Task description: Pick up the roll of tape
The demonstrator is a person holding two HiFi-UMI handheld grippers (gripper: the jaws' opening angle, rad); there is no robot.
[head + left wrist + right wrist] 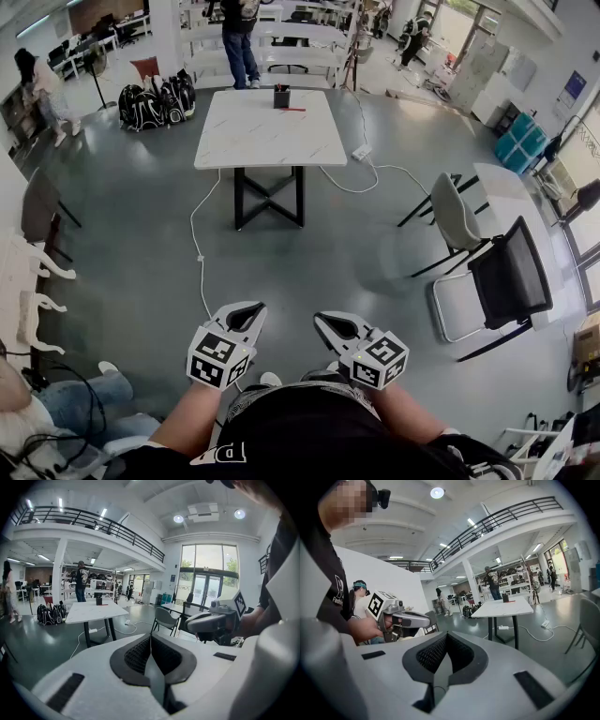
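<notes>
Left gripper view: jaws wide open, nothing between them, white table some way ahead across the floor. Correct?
Not quite. The left gripper has its jaws shut, pressed together, as the left gripper view shows. Nothing is between them, and the white table stands some way ahead across the floor.

Side by side at lower centre of the head view, the left gripper (247, 312) and right gripper (327, 323) are held tipped slightly downward. The jaws of each are seen pressed together, with nothing between them. The left forearm (187, 420) and right forearm (409, 414) are seen bent in at the bottom edge.
</notes>
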